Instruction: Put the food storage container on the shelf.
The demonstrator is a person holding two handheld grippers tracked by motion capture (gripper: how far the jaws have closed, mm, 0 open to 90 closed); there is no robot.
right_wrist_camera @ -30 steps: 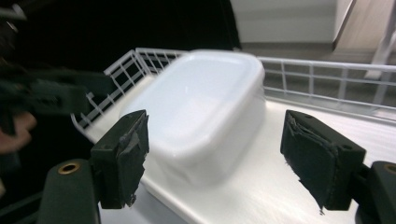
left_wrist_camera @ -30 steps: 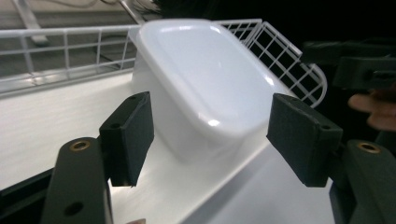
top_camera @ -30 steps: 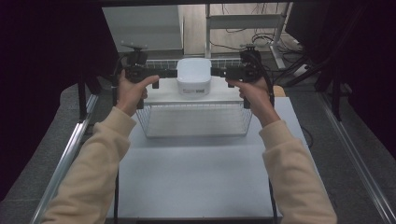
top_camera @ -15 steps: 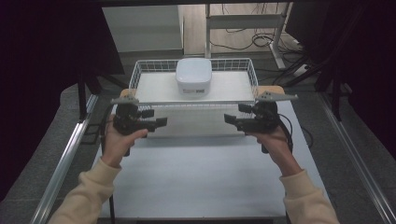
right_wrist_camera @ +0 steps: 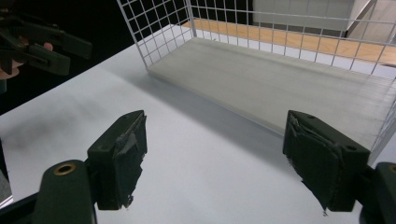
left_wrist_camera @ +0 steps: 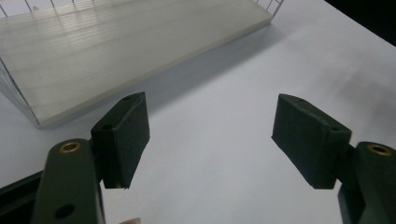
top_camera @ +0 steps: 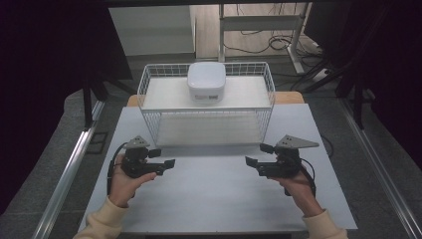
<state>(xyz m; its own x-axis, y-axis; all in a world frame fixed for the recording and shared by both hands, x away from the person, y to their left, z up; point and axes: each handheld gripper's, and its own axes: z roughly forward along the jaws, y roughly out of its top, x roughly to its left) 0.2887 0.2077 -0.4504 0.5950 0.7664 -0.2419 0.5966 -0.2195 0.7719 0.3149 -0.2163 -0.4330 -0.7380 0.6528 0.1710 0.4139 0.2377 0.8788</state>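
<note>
Cream sleeves (top_camera: 107, 219) cover both forearms. Each black claw, left claw (top_camera: 166, 165) and right claw (top_camera: 252, 161), carries a grey three-cornered plate, brass-ringed screw holes, worn dark pads (right_wrist_camera: 122, 156) and a black cable.

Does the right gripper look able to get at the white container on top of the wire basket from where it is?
Probably yes. The right gripper is open and empty, the white container sits exposed on the wire basket's upper shelf, and nothing stands above it.

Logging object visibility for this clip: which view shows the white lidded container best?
The high view: the white container sits whole on the wire rack's upper shelf. The left gripper view and right gripper view take in the rack's lower shelf and mesh, not the container.
</note>
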